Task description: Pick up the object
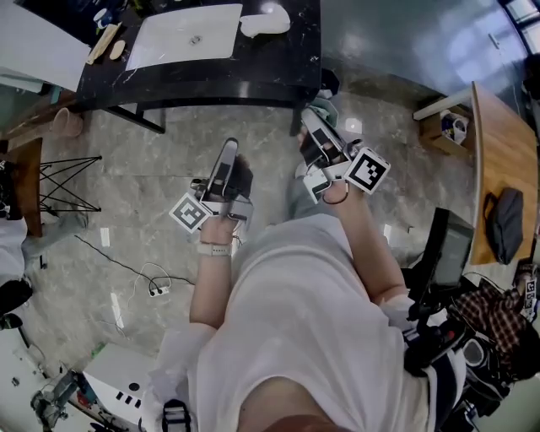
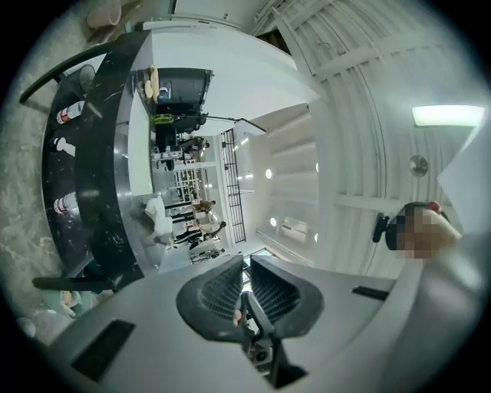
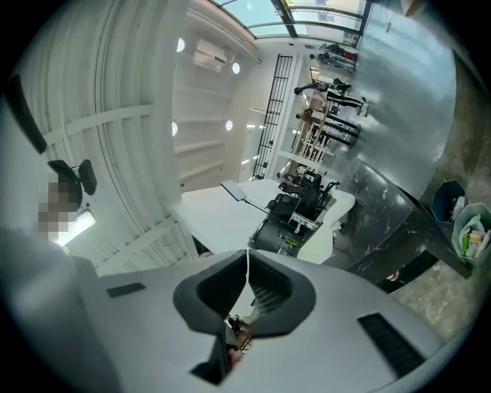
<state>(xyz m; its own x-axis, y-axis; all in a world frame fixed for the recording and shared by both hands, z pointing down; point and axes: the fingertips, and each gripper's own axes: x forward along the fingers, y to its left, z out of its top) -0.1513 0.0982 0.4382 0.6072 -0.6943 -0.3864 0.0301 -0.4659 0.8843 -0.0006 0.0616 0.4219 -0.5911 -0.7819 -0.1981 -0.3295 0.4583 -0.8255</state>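
A black marble table (image 1: 278, 59) stands ahead of me in the head view. On it lie a white sheet (image 1: 186, 34) and a crumpled white object (image 1: 263, 20). My left gripper (image 1: 227, 148) is held up over the floor, short of the table, jaws together and empty. My right gripper (image 1: 307, 116) hangs beside the table's near right corner, also closed on nothing. In the left gripper view the left gripper's (image 2: 245, 265) dark pads meet, with the table (image 2: 100, 169) at the left. In the right gripper view the right gripper's (image 3: 247, 265) pads also meet.
A wooden desk (image 1: 498, 143) with a black bag (image 1: 507, 221) runs along the right, a dark chair (image 1: 451, 249) beside it. A small bin (image 3: 469, 230) sits by the table's right leg. A cable (image 1: 153, 285) lies on the marble floor at the left, near a black wire stand (image 1: 59, 181).
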